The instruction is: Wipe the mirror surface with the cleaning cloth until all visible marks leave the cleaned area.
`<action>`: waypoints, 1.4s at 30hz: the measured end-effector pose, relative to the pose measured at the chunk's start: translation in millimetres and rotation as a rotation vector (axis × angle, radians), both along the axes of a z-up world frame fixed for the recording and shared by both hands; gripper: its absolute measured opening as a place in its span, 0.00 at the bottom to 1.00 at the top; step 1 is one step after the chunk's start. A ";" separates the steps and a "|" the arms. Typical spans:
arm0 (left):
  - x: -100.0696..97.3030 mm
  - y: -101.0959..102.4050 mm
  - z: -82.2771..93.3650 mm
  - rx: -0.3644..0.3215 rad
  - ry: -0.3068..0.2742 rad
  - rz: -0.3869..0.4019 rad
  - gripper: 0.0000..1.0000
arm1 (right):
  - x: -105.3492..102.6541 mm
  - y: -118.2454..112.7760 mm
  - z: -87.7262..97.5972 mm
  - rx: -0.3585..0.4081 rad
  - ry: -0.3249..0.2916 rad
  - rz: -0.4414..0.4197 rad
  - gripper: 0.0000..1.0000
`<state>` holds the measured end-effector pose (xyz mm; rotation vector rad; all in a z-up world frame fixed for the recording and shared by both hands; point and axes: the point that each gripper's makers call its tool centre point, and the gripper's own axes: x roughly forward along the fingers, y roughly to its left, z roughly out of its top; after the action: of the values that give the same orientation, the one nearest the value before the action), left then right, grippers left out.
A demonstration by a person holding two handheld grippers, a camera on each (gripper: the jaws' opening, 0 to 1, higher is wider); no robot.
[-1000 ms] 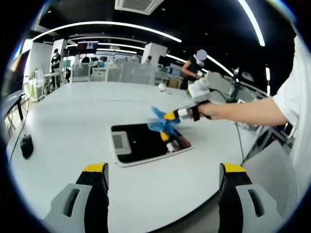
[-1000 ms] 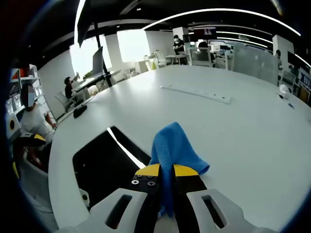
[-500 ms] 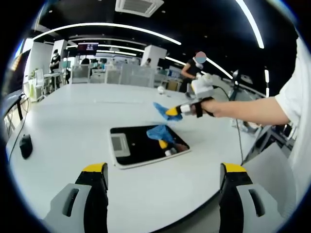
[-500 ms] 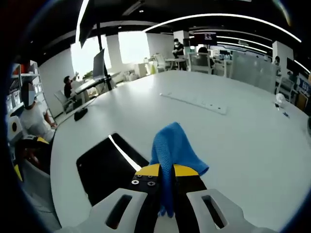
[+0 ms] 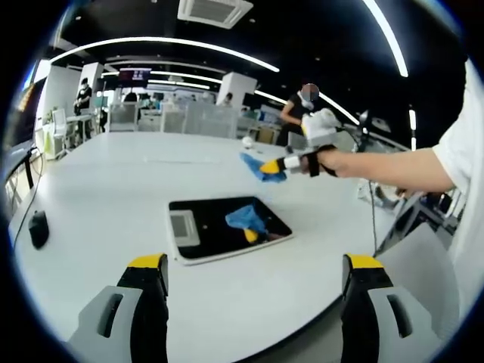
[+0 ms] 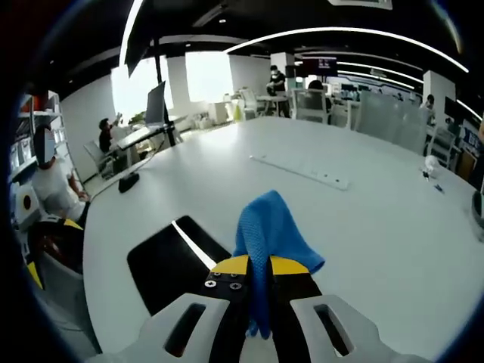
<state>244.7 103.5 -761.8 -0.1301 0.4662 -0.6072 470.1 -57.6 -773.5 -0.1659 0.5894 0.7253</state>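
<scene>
Our right tongs (image 6: 259, 266) are clamped on the cloth (image 6: 271, 231), held in the air above the desk (image 5: 98, 189) and clear of the mirror (image 5: 223, 227). Our left tongs (image 5: 253, 291) hang apart, holding nothing. The glass shows reflections; we see no clear marks, so wiping looks nearly done, though we cannot be sure.

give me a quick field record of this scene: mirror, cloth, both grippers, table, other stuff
mirror: mirror flat on the table, dark glass, pale frame
cloth: blue cloth pinched in the right gripper, held in the air above the mirror's far side
left gripper: left gripper open, holding nothing, on the near side of the mirror
table: large white table
other: dark computer mouse near the table edge; white power strip farther along
</scene>
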 end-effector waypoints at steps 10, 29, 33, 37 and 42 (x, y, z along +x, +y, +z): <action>-1.6 -0.7 -1.3 0.004 0.002 -0.009 0.96 | -5.9 -14.3 4.4 -0.002 -0.007 -0.022 0.03; -3.0 -3.1 -3.0 0.026 0.000 -0.023 0.95 | -31.5 -55.9 4.2 -0.015 0.004 -0.080 0.03; -3.0 -3.3 -2.6 0.027 0.000 -0.023 0.95 | -38.2 -61.9 7.6 -0.022 0.000 -0.086 0.03; -2.9 -3.3 -2.4 0.028 -0.002 -0.022 0.95 | -42.9 -69.7 8.6 -0.026 0.002 -0.097 0.03; -3.2 -3.5 -2.4 0.028 -0.003 -0.023 0.95 | -50.4 -74.8 8.2 -0.030 0.005 -0.104 0.03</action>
<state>241.5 100.1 -764.2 -0.0972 0.4738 -0.6234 419.7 -132.4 -765.4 -0.1604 0.6094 0.6169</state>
